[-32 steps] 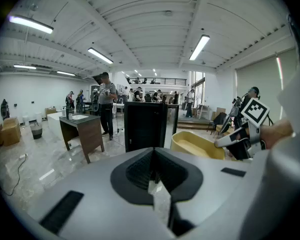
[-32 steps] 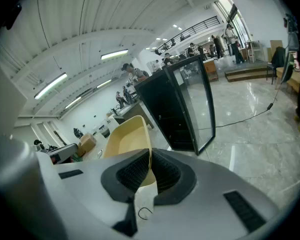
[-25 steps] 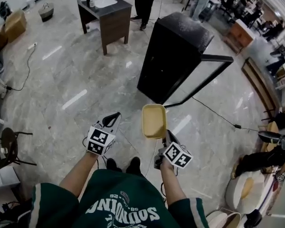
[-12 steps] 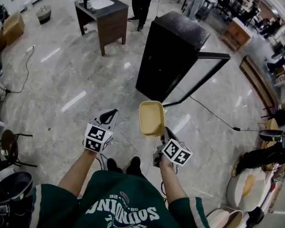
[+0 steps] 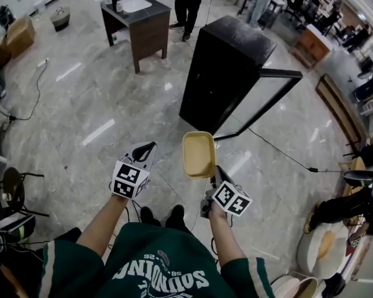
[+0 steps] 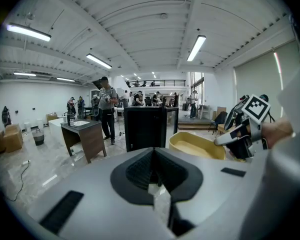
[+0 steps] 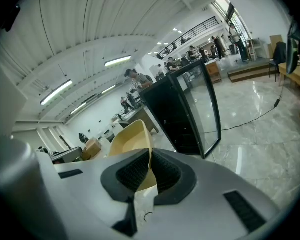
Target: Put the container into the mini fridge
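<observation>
A shallow yellow container [image 5: 199, 154] hangs over the floor, with my right gripper [image 5: 212, 174] shut on its near rim. In the right gripper view the container's wall [image 7: 132, 138] stands pinched between the dark pads [image 7: 167, 170]. The black mini fridge [image 5: 227, 73] stands ahead on the floor, its glass door [image 5: 261, 107] swung open to the right. My left gripper [image 5: 144, 149] is held to the left of the container, shut and empty. The left gripper view shows the fridge [image 6: 146, 129], the container [image 6: 196, 145] and the right gripper [image 6: 242, 134].
A dark wooden table [image 5: 140, 23] with a white basin stands far left of the fridge. People [image 5: 189, 2] stand behind it. A black cable [image 5: 286, 155] runs across the floor right of the door. A chair [image 5: 9, 194] and boxes [image 5: 15, 35] line the left side.
The container and both grippers have drifted slightly left and down in the head view. The right gripper's hold on the container is unchanged.
</observation>
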Tool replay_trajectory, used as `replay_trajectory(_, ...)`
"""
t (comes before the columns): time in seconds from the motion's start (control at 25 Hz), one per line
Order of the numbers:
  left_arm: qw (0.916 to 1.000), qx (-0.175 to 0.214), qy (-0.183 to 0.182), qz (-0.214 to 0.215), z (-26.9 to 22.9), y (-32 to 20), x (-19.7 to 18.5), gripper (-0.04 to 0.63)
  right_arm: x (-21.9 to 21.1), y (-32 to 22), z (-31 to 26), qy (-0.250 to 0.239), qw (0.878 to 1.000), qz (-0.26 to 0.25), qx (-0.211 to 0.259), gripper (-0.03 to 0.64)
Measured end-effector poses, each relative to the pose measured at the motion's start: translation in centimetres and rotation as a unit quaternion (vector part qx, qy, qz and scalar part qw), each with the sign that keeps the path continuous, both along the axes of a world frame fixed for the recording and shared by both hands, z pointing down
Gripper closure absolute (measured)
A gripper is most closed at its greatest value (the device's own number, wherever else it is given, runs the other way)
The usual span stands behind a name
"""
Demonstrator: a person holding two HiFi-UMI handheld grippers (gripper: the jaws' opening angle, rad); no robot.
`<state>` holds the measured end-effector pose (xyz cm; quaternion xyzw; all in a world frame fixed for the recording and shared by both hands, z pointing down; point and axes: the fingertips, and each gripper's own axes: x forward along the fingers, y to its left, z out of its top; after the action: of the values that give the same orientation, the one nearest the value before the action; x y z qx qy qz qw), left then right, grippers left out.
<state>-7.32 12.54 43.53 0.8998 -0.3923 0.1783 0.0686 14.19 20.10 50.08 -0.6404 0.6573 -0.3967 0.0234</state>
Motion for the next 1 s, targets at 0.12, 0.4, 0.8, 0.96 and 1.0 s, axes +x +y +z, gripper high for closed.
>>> replay_trajectory(0.12, 1.0000, -0.001, -0.001, 0.000, -0.1, 0.0, 0.5, 0.581, 0.4, -0.1, 0.0, -0.005, 1.000, -0.002, 0.000, 0.572)
replay_trajectory(0.4, 1.0000, -0.001, -0.004, -0.009, 0.1, -0.4, 2.4, 0.581, 2.2, -0.9, 0.2, -0.002, 1.000, -0.013, -0.001, 0.572)
replay_trajectory(0.8, 0.9991, -0.002, 0.009, -0.040, 0.1, -1.1, 5.1, 0.581, 4.5, -2.3, 0.9, -0.005, 0.999, -0.045, -0.004, 0.572)
replay_trajectory(0.96, 0.9992, -0.004, 0.005, -0.041, 0.4, -1.4, 5.8, 0.581, 5.4, -2.9, 1.1, -0.006, 0.999, -0.045, -0.008, 0.572)
replay_trajectory(1.0, 0.9991, -0.004, 0.005, -0.042, 0.5, -1.7, 5.7, 0.581, 5.4, -3.2, 1.2, -0.007, 0.999, -0.044, -0.008, 0.572)
